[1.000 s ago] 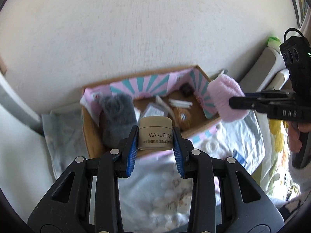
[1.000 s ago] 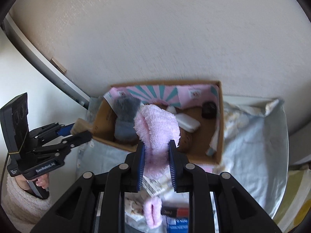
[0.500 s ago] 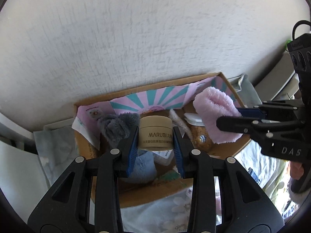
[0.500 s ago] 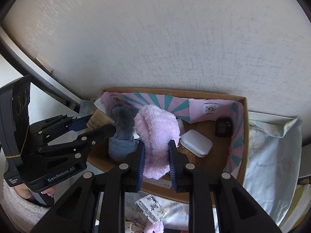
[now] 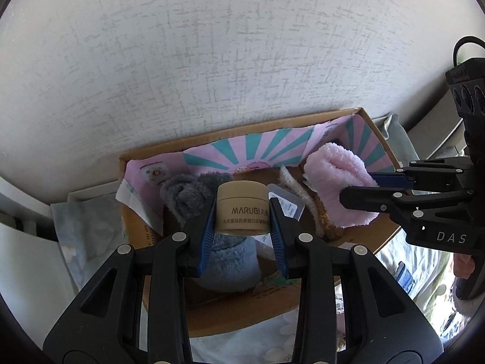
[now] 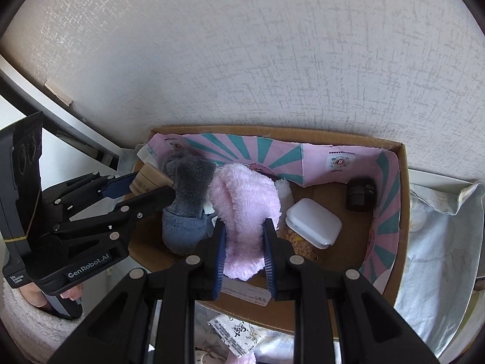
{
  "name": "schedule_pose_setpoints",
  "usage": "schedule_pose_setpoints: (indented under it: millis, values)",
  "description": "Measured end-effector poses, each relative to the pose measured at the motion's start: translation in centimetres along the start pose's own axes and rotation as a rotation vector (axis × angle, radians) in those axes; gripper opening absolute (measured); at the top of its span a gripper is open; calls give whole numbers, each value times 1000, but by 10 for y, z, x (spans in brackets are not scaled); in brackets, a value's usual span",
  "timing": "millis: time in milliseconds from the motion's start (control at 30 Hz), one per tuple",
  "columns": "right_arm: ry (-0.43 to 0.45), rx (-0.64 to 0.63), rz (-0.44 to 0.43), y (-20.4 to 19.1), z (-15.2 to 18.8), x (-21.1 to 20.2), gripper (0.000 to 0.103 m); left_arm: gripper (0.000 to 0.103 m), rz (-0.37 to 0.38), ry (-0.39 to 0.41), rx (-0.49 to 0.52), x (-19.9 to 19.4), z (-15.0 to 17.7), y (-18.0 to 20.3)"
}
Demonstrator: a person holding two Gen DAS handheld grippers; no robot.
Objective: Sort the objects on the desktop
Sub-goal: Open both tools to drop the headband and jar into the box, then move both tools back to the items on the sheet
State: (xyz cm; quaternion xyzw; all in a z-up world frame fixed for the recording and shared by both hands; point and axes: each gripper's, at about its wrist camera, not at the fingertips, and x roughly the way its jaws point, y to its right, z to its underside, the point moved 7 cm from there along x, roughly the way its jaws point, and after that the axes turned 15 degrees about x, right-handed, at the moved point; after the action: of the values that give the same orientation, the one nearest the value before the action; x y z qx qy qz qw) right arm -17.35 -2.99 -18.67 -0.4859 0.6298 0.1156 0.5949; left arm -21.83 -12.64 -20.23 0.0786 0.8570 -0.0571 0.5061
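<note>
Both tongs now over box (image 5: 376, 130) | left (image 5: 242, 212) pinches jar (image 5: 242, 209) | right (image 6: 244, 236) pinches pink sock (image 6: 245, 209) | jar hides box floor

The open cardboard box (image 6: 403, 200) stands against the textured white wall (image 6: 272, 45); inside, the fluffy grey slipper (image 6: 185, 209) lies at the left, the white rounded plastic case (image 6: 313, 223) right of centre, the small dark jar (image 6: 360, 194) in the far right corner.

A desk, or perhaps a bed, under a pale blue floral cloth (image 6: 430, 242) carries a cardboard box (image 6: 404, 200) against the wall; a printed packet (image 6: 236, 332) lies just before the box.
</note>
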Motion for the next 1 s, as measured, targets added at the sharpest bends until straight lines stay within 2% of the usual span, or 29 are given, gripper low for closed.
schedule_pose_setpoints:
  millis: [67,167,200,233,267,300,333,367,433,600,700,1000]
  values:
    - [-4,-6,-2,-1,0,1,21,30,5,8,-2,0,0,0]
    - [-1,-43,-4,-7,0,2,27,34,39,56,-29,-5,-3,-1]
    - [10,-57,-6,-9,0,0,32,41,37,50,-38,-4,-3,-3]
    - [18,-72,-7,-11,0,-1,43,68,26,39,-40,-2,-4,-4]
    - [24,-80,-4,-12,1,-2,51,89,-3,24,-40,0,-3,-6]
    - [27,-83,2,-12,1,-3,64,103,-60,16,-41,1,-3,-11]
    - [33,-82,13,-11,1,-5,74,102,-96,17,-38,-1,-2,-14]
    - [39,-80,21,-9,1,-6,77,103,-85,25,-36,-2,-2,-15]
    - [56,-78,27,-4,2,-10,77,103,-56,32,-51,-4,-1,-15]
    - [83,-84,40,2,5,-18,78,103,-78,25,-31,-8,2,-12]
    - [91,-91,51,4,7,-21,82,103,-61,21,-31,-9,1,-6]
    - [136,-119,82,6,17,-34,84,103,-15,70,-66,-28,4,3]
